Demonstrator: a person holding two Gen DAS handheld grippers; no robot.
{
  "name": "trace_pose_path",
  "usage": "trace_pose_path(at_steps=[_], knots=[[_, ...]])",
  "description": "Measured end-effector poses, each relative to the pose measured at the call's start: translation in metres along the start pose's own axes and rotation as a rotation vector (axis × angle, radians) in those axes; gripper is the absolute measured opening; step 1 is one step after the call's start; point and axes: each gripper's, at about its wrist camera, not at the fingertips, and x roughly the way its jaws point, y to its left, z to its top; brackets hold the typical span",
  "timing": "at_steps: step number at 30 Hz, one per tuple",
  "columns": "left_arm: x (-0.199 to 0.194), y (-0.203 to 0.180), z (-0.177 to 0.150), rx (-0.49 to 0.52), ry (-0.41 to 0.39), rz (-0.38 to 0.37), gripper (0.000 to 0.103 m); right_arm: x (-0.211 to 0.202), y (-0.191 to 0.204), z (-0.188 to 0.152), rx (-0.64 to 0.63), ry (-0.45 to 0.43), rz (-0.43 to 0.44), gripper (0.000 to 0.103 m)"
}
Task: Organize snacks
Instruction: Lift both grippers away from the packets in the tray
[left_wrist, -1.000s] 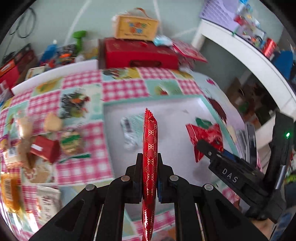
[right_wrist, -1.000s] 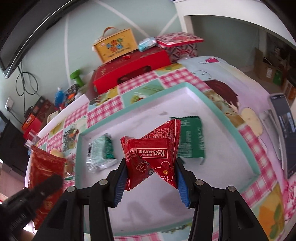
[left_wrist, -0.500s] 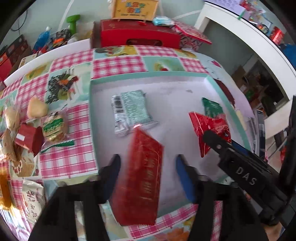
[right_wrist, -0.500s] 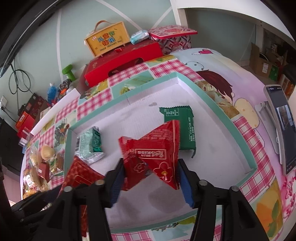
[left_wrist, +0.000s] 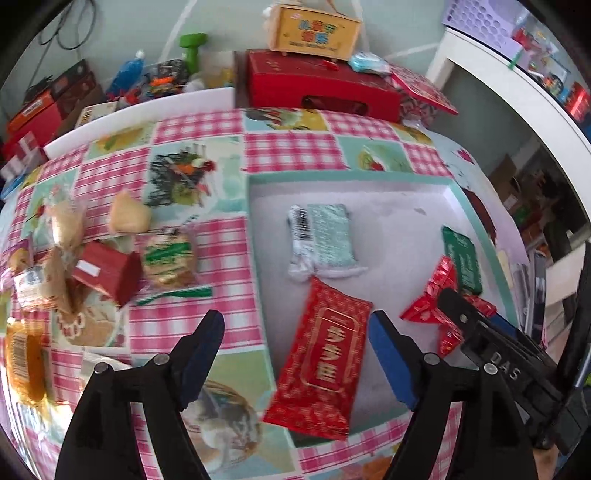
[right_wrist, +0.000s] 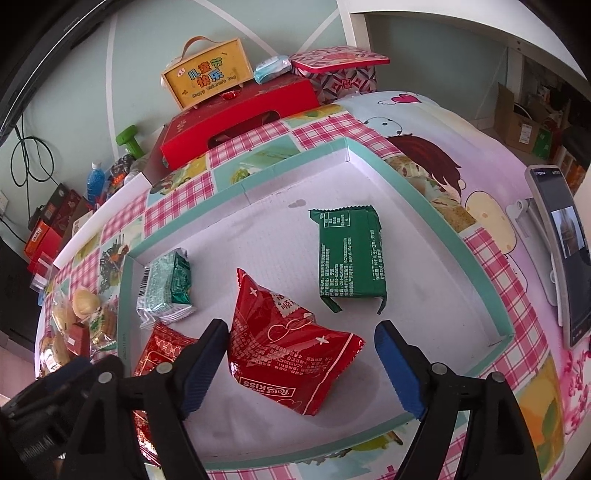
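Snacks lie in a shallow white tray (right_wrist: 476, 251) with a teal rim, on a pink checked cloth (left_wrist: 295, 151).

In the right wrist view the right gripper (right_wrist: 301, 365) has its jaws wide apart, having just been opening. A red pouch (right_wrist: 291, 354) sits on the tray floor between the blue pads, which do not press on it. At 1 o'clock from the pouch lies a green pack (right_wrist: 351, 254), flat and apart from it. At 10 o'clock lies a silver-green pack (right_wrist: 166, 288), near the tray's left wall.

In the left wrist view the left gripper (left_wrist: 295, 354) also stands with jaws spread, having just been opening. A flat red packet (left_wrist: 325, 365) with gold print lies between the pads but free of them. Its near end rests over the tray's near rim. Its far end touches the silver-green pack at 12 o'clock. The right gripper's black body shows at 3 o'clock, over the red pouch.

Outside the tray, at 9 o'clock in the left view, a loose pile (left_wrist: 110, 258) of wrapped cakes and a small red box lies on the cloth. At 12 o'clock, past the cloth, stand a long red box (left_wrist: 321, 88) and a yellow case (left_wrist: 314, 31) on top of it.
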Motion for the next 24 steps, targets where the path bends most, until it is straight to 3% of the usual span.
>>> trace_pose_path(at_steps=[5, 6, 8, 11, 15, 24], knots=[[0.001, 0.016, 0.002, -0.044, -0.008, 0.051, 0.082, 0.0, 0.003, 0.0, -0.017, 0.002, 0.0, 0.091], [0.002, 0.019, 0.002, -0.05, -0.011, 0.077, 0.085, 0.001, 0.004, 0.0, -0.023, 0.002, 0.0, 0.091], [0.004, 0.023, 0.001, -0.054, -0.017, 0.144, 0.099, 0.001, 0.007, -0.001, -0.035, -0.003, 0.001, 0.103], [0.008, 0.031, 0.001, -0.053, -0.019, 0.225, 0.1, -0.001, 0.009, -0.002, -0.044, -0.026, -0.004, 0.103], [0.009, 0.036, 0.001, -0.054, -0.009, 0.231, 0.1, 0.001, 0.008, -0.001, -0.037, -0.026, -0.002, 0.103], [0.023, 0.035, -0.014, 0.055, 0.049, 0.245, 0.101, -0.001, 0.005, -0.001, -0.027, -0.026, -0.014, 0.103]])
